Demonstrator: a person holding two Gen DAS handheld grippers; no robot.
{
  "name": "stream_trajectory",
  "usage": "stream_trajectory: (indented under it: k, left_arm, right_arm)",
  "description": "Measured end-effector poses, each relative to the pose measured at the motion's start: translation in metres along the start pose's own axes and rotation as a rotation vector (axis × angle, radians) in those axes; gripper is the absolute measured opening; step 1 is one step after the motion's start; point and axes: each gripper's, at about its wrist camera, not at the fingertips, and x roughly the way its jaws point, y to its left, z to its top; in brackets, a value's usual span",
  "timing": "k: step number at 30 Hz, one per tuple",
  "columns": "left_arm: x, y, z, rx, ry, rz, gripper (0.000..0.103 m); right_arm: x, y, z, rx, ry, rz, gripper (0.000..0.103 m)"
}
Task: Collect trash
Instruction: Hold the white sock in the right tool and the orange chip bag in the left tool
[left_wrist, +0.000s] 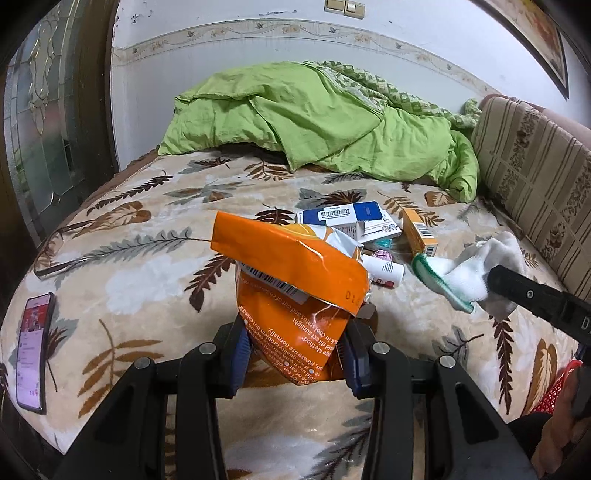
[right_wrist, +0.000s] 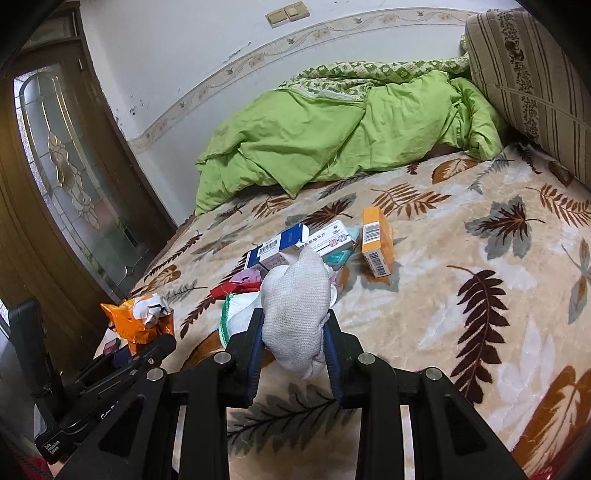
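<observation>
Orange snack bag (left_wrist: 295, 284) is pinched in the left gripper (left_wrist: 295, 354), white sock (right_wrist: 295, 310) clamped in the right gripper (right_wrist: 295, 354); both lifted above the bed (right_wrist: 443, 295). Beyond the sock, boxes (right_wrist: 295, 243), an orange carton (right_wrist: 376, 240) and small wrappers await collection.
</observation>
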Motion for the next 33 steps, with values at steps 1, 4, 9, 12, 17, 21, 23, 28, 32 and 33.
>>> stream_trajectory:
  k: [1, 4, 9, 12, 17, 21, 23, 28, 32, 33]
  left_arm:
    - [0.001, 0.000, 0.000, -0.001, 0.001, -0.002, 0.040]
    - [0.002, 0.000, 0.001, -0.004, 0.002, -0.005, 0.040]
    - [0.003, -0.001, 0.002, -0.001, 0.003, -0.007, 0.040]
    - [0.004, -0.001, 0.002, -0.002, 0.004, -0.007, 0.040]
    - [0.004, -0.002, 0.001, 0.000, 0.004, -0.006, 0.040]
    - [0.005, -0.005, 0.002, 0.005, 0.000, -0.006, 0.040]
    - [0.007, -0.009, 0.003, 0.012, -0.001, -0.006, 0.040]
    - [0.007, -0.011, 0.003, 0.013, -0.001, -0.008, 0.040]
    - [0.008, -0.013, 0.003, 0.016, -0.005, -0.007, 0.040]
    - [0.007, -0.014, 0.002, 0.016, -0.005, -0.006, 0.040]
  right_arm:
    - [0.000, 0.000, 0.000, -0.002, 0.003, 0.002, 0.032]
    - [0.002, 0.000, -0.001, -0.005, 0.007, 0.001, 0.032]
    - [0.004, -0.002, -0.001, 0.010, 0.005, 0.002, 0.032]
    - [0.005, -0.002, -0.001, 0.012, 0.007, 0.001, 0.032]
    - [0.004, -0.004, 0.000, 0.012, 0.006, 0.001, 0.032]
    - [0.004, -0.004, 0.000, 0.015, 0.006, 0.001, 0.032]
    - [0.004, -0.004, 0.000, 0.013, 0.006, 0.003, 0.032]
    - [0.004, -0.004, 0.000, 0.016, 0.004, 0.007, 0.032]
    - [0.003, 0.000, 0.000, 0.014, -0.001, 0.012, 0.032]
    - [0.002, 0.002, -0.001, 0.016, -0.002, 0.015, 0.032]
